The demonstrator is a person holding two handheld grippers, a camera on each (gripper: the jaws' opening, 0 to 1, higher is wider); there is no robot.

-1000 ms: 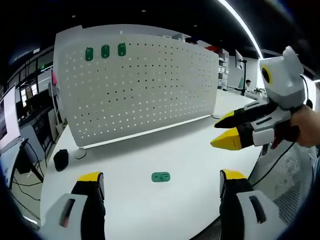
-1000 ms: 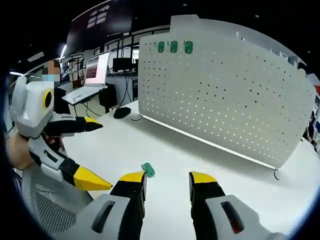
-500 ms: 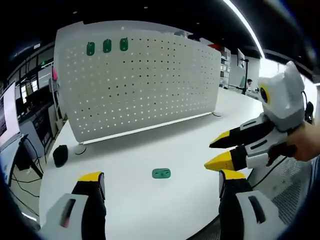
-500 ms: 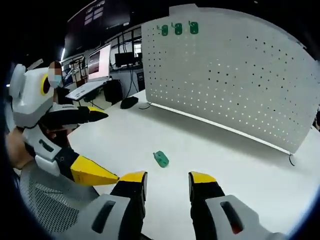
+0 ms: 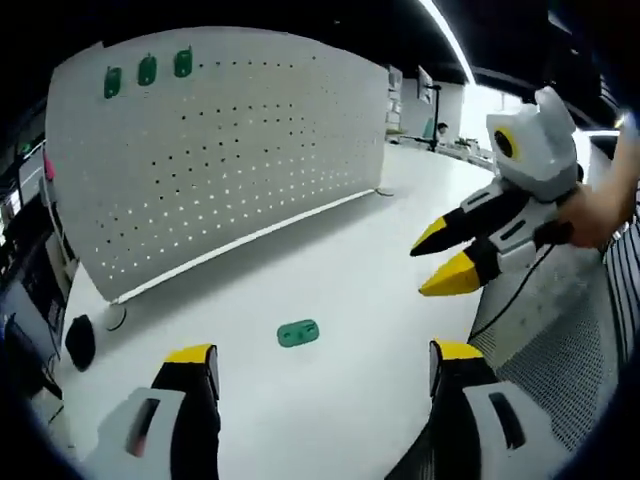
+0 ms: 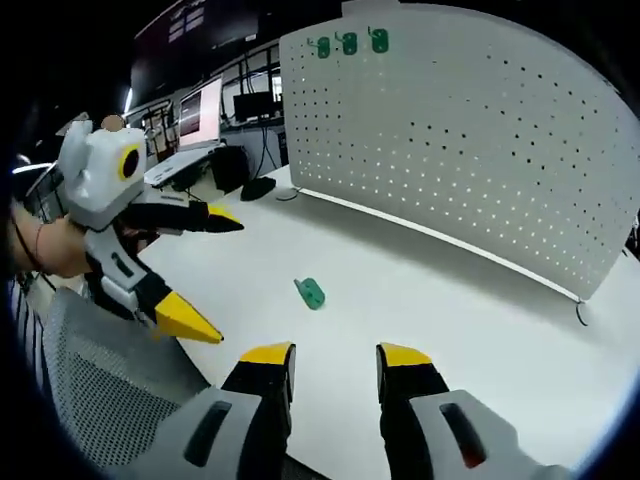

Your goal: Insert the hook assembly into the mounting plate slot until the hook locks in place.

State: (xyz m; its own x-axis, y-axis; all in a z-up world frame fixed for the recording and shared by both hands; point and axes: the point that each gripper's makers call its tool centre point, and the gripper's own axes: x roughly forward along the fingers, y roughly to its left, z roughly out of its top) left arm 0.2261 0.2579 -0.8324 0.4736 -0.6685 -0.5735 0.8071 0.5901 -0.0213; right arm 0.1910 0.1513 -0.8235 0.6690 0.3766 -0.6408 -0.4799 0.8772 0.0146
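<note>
A small green hook piece (image 5: 298, 333) lies flat on the white table, just beyond my left gripper (image 5: 322, 355), which is open with nothing between its jaws. The right gripper (image 5: 437, 262) comes in from the right, open and empty, hovering above the table right of the hook. In the right gripper view the same hook (image 6: 310, 293) lies ahead of my right gripper (image 6: 333, 355), and the left gripper (image 6: 220, 280) hangs open at the left. The white perforated mounting plate (image 5: 220, 150) stands upright behind, with three green hooks (image 5: 147, 72) in its top corner (image 6: 348, 43).
A black mouse-like object (image 5: 78, 340) and a cable lie by the plate's left foot. A grey mesh chair (image 6: 100, 390) sits under the table's near edge. Desks with a lit screen (image 6: 200, 110) stand behind. White tabletop (image 6: 480, 320) stretches to the right.
Both cameras have shifted and tilted, so the plate sits differently in each view. The loose green hook stays where it was on the table. Both grippers remain open and empty.
</note>
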